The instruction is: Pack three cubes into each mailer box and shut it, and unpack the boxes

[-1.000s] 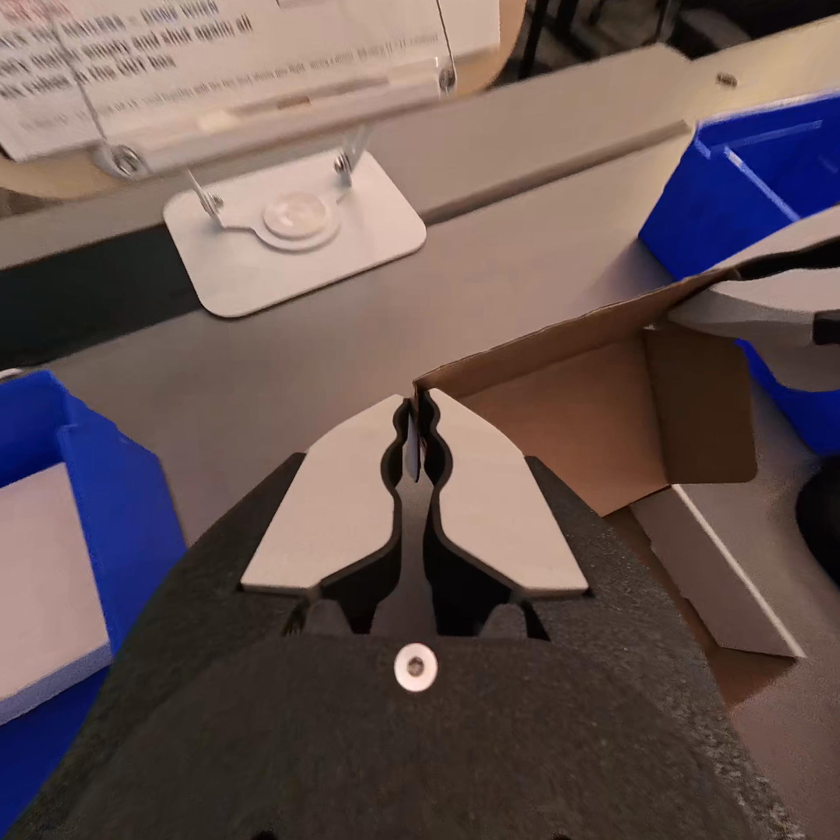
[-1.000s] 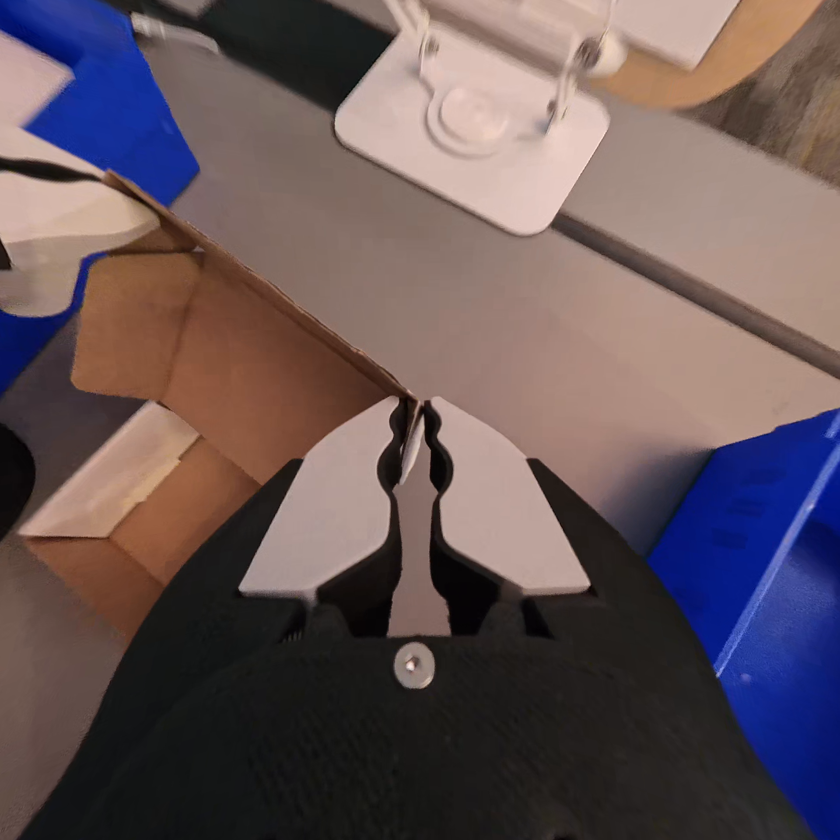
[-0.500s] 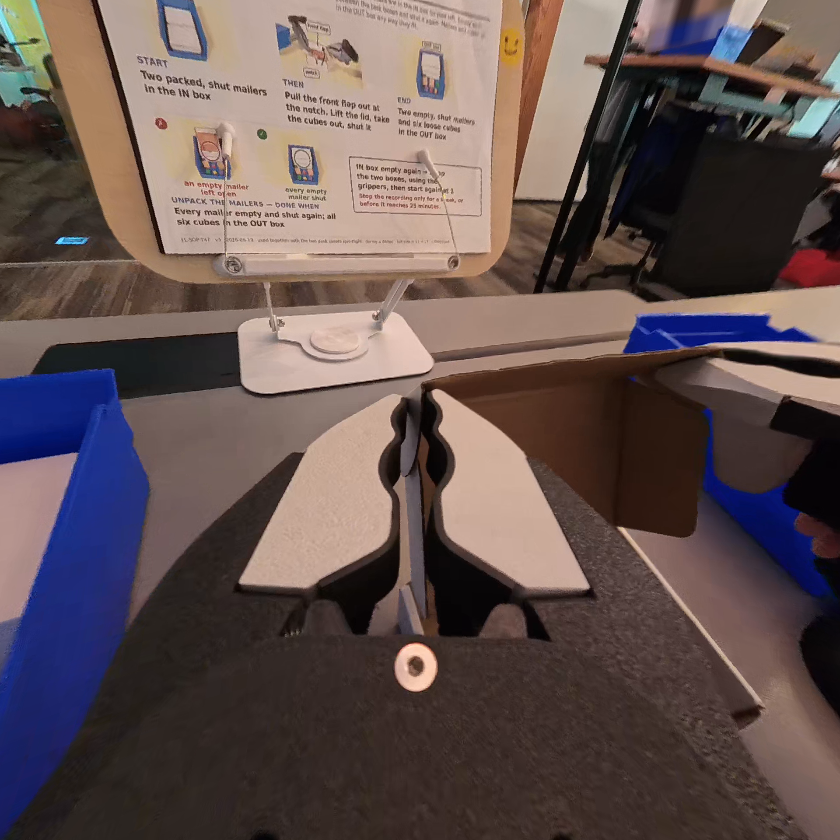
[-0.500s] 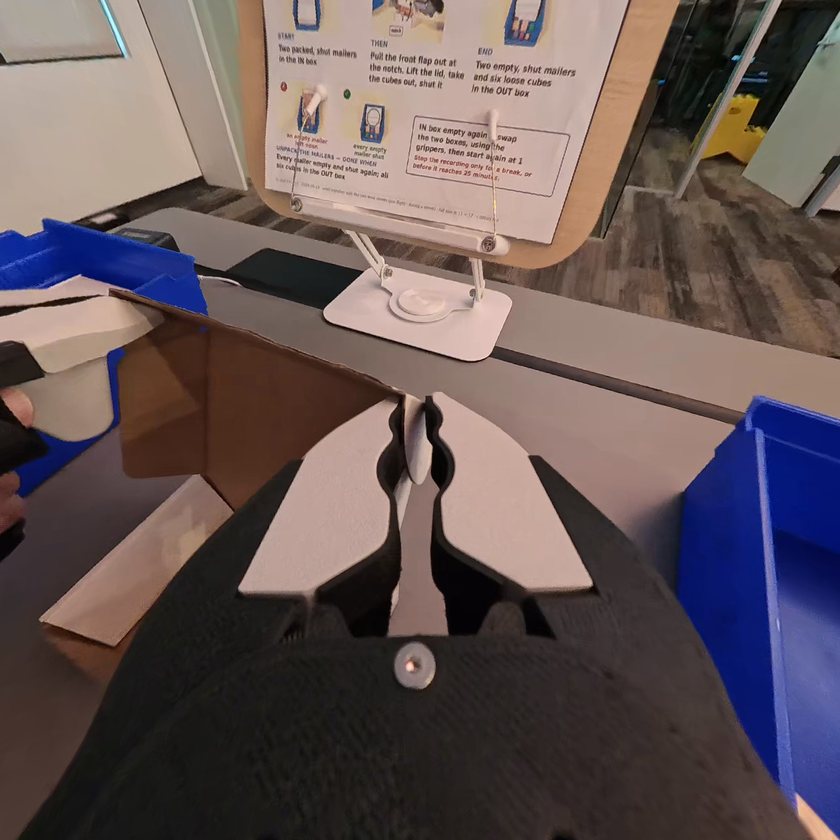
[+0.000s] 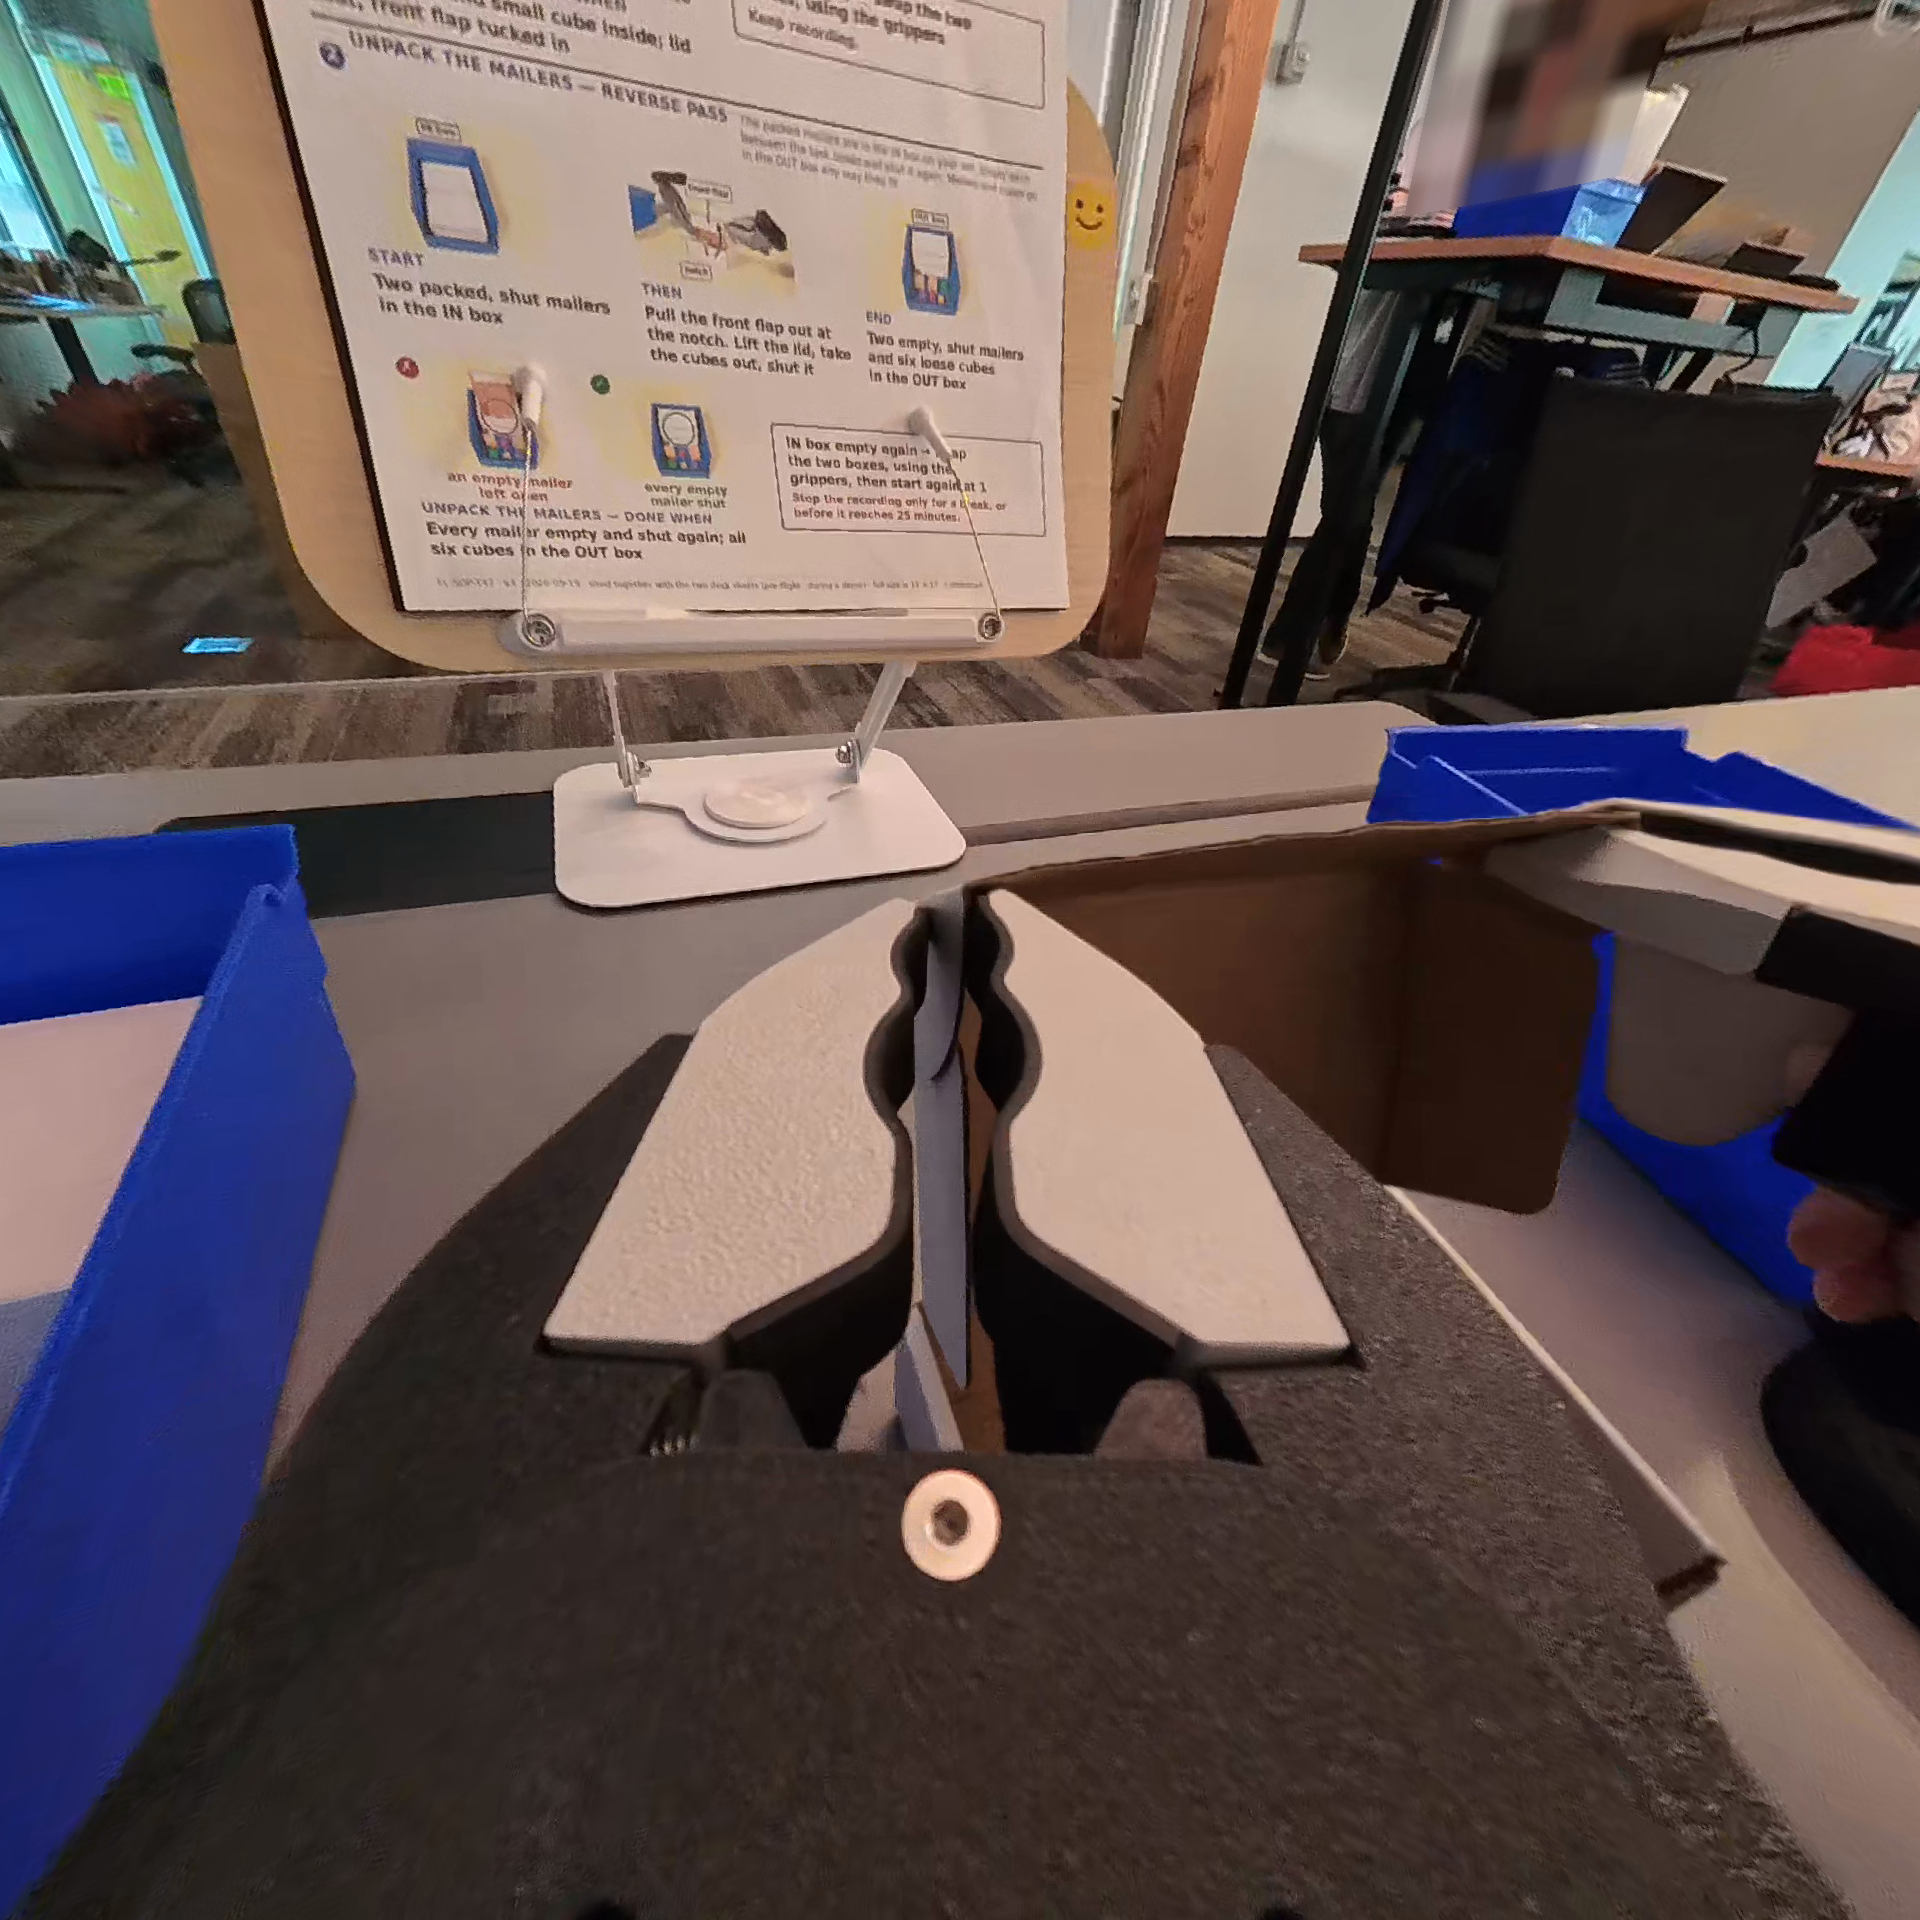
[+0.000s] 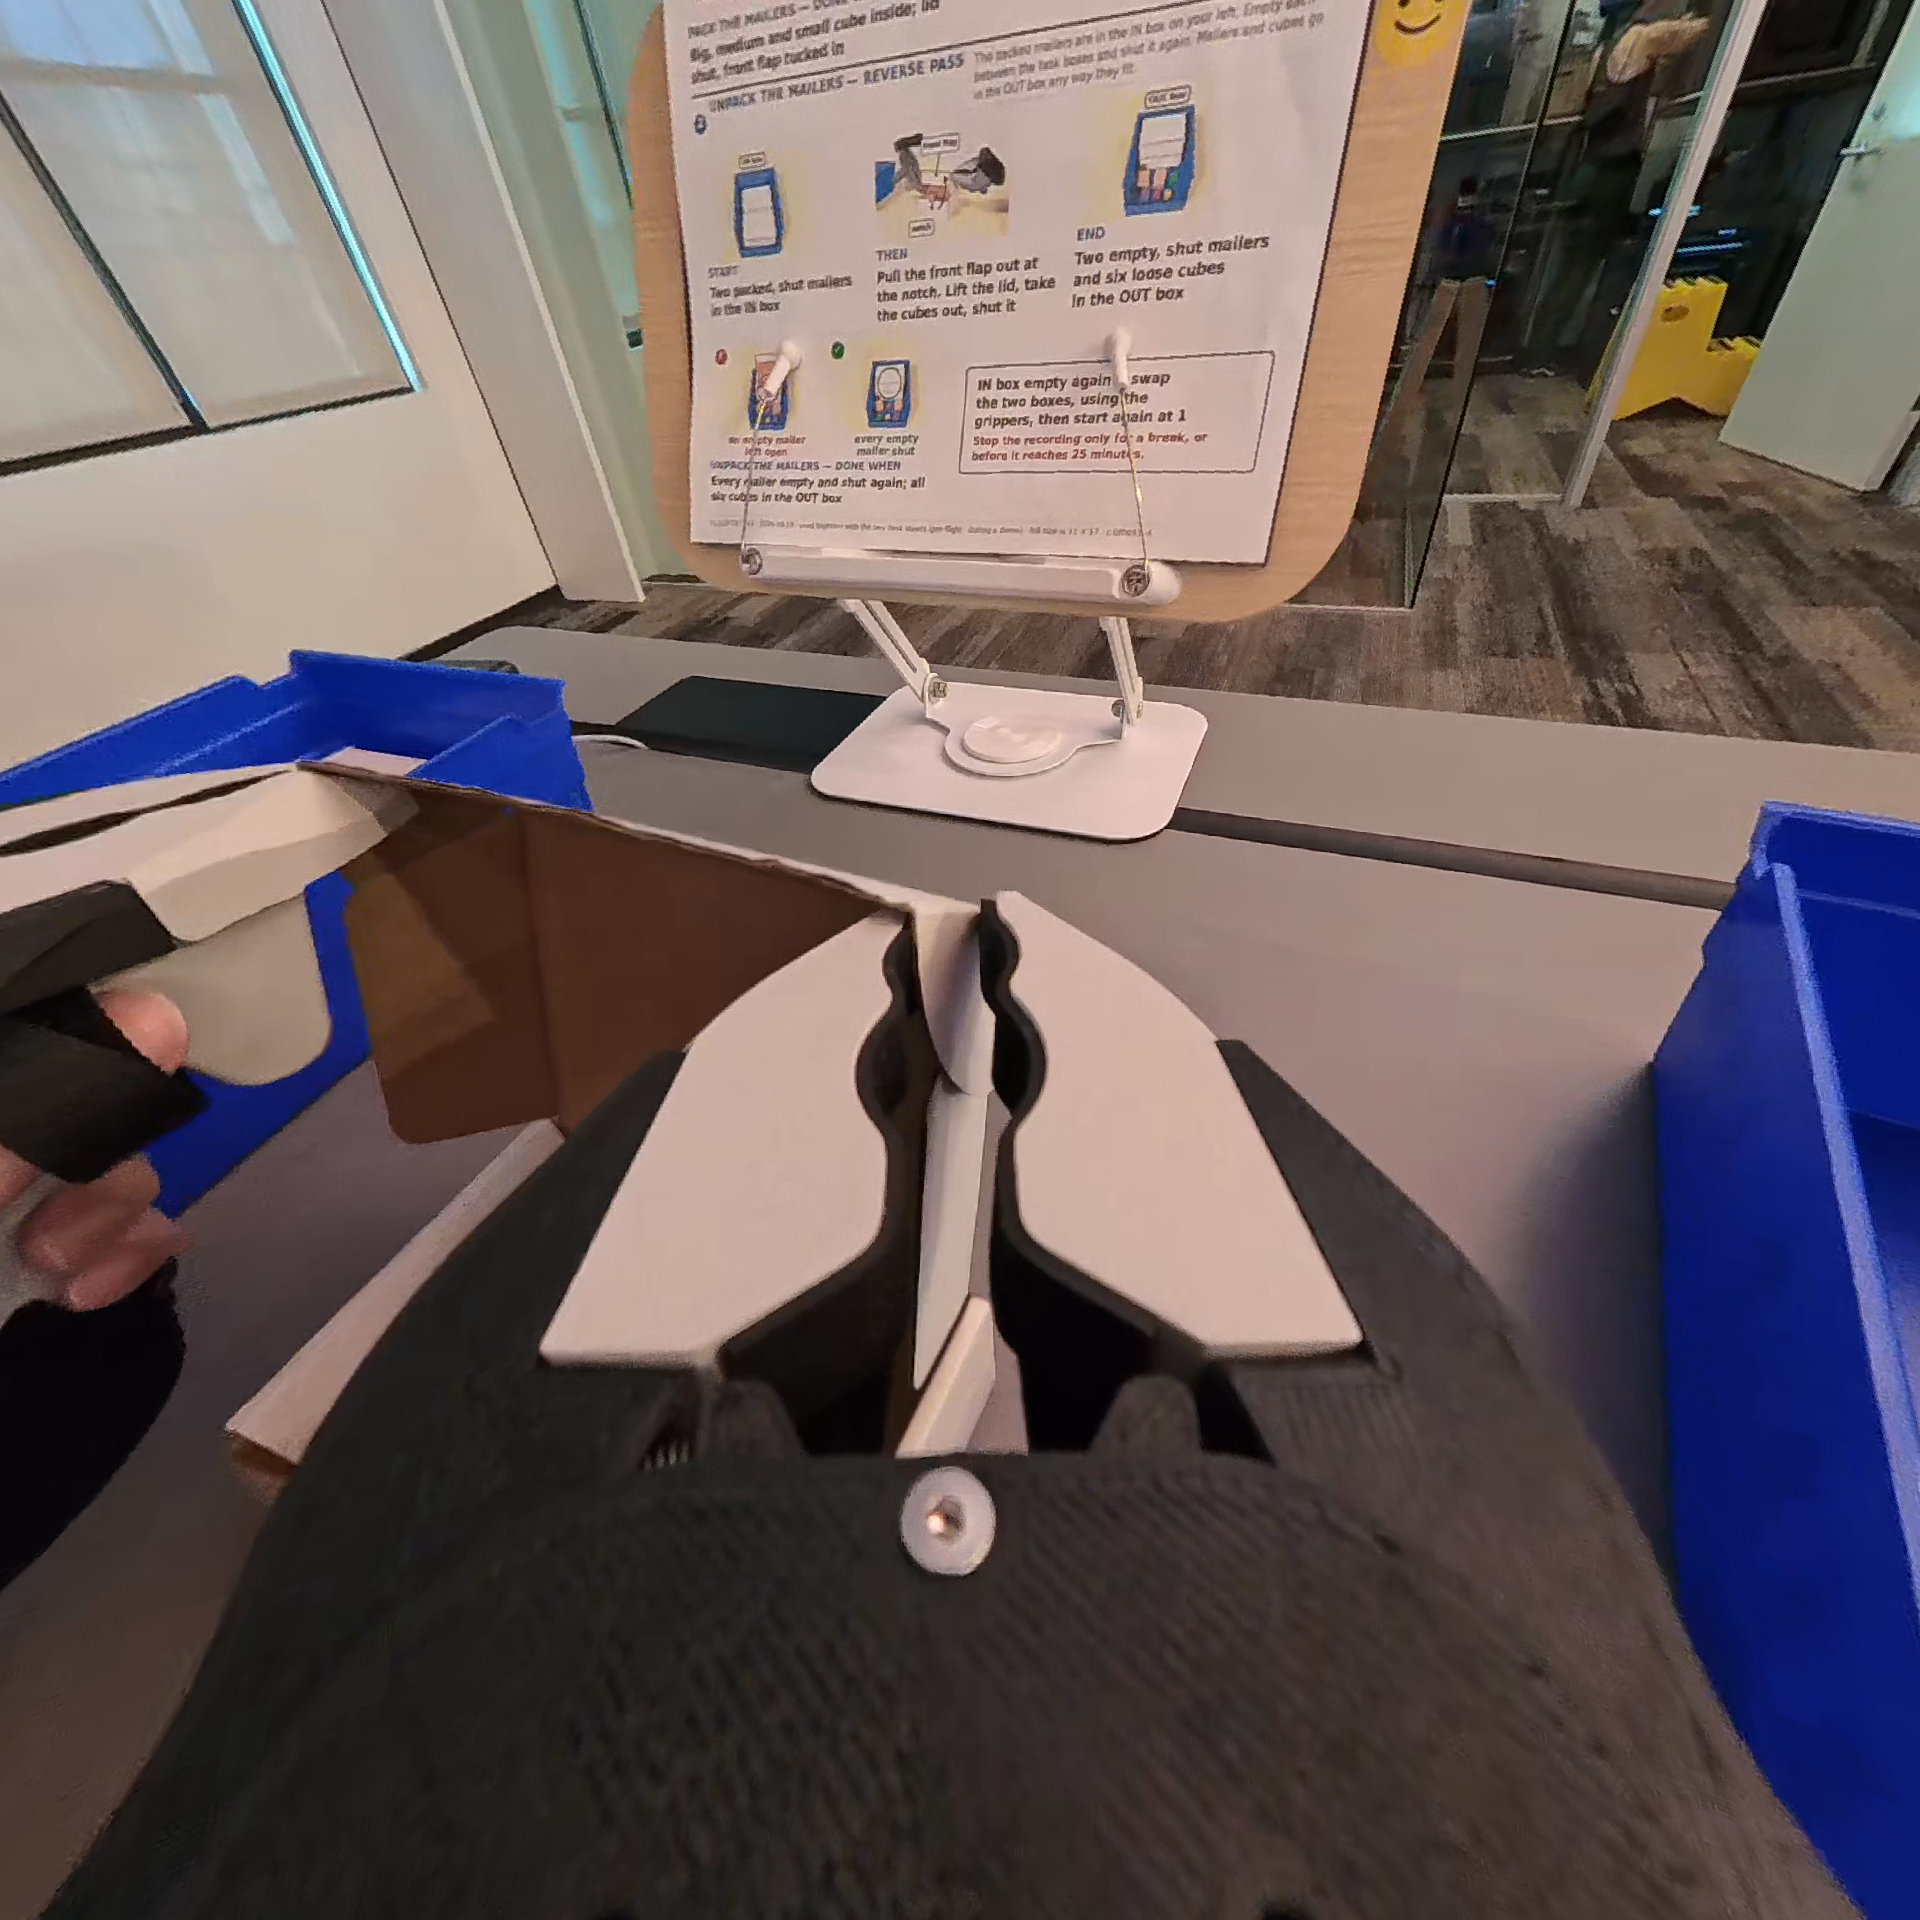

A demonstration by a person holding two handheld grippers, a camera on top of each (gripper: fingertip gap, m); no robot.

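Note:
A mailer box stands open on the grey table, its brown lid (image 5: 1247, 997) held upright. My left gripper (image 5: 940, 914) is shut on the lid's left top corner. My right gripper (image 6: 971, 914) is shut on the lid's right top corner (image 6: 644, 966). Each gripper shows in the other's view: the right one at the right edge (image 5: 1714, 894), the left one at the left edge (image 6: 208, 862), with a gloved hand behind it. The box's white front wall (image 6: 395, 1299) shows below the lid. The inside of the box is hidden by my grippers. No cubes are in view.
A blue bin (image 5: 156, 1039) with a white mailer inside sits to the left; it also shows in the right wrist view (image 6: 436, 707). Another blue bin (image 6: 1787, 1143) stands to the right. A white stand (image 5: 748, 821) holding an instruction sheet is at the table's back. Spacing between my two grippers at the tips: around 15 centimetres.
Both grippers have swung up with the lid corners still pinched. The lid has gone from leaning back to upright, and both views now look level across the table.

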